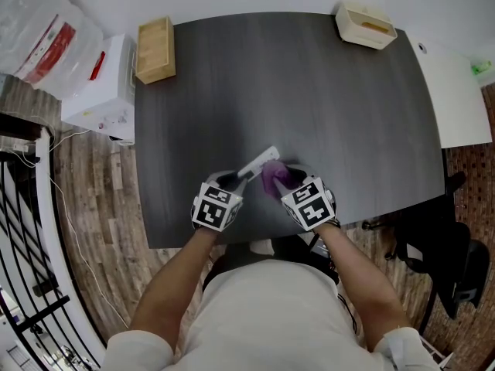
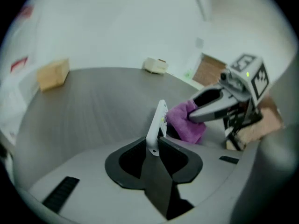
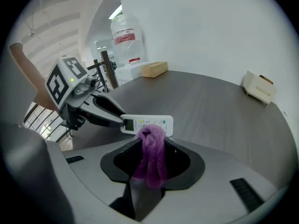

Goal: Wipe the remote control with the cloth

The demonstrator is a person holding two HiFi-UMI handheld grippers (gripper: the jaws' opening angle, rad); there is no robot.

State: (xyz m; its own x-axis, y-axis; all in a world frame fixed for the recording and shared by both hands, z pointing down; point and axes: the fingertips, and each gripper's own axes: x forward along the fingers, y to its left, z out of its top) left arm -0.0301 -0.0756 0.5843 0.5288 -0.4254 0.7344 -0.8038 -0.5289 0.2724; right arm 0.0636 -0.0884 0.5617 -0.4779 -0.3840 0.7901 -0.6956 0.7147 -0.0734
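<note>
The left gripper is clamped on the remote control. Its two dark jaws press on either side of the white body at the near end. In the left gripper view the remote control stands edge-on between them and reaches up and away from the jaws, over the dark tabletop.

The right gripper is closed on the purple cloth. The cloth is bunched between its jaws, with a rounded wad poking out past the tips. In the right gripper view the remote control lies crosswise just beyond that wad, its buttoned face towards the camera and its display end caught in the left gripper at the left. The top of the cloth overlaps the lower edge of the face near the middle and appears to touch it.

From the head view the two grippers sit close together near the front edge of the tabletop, each in one of the person's hands. The remote control slants away from the left gripper towards the upper right, with the cloth right beside it on the right gripper's side. Whether its far end rests on the tabletop I cannot tell.

Well apart from all this, a wooden box sits at the far left corner of the tabletop and a cream holder at the far right corner.
</note>
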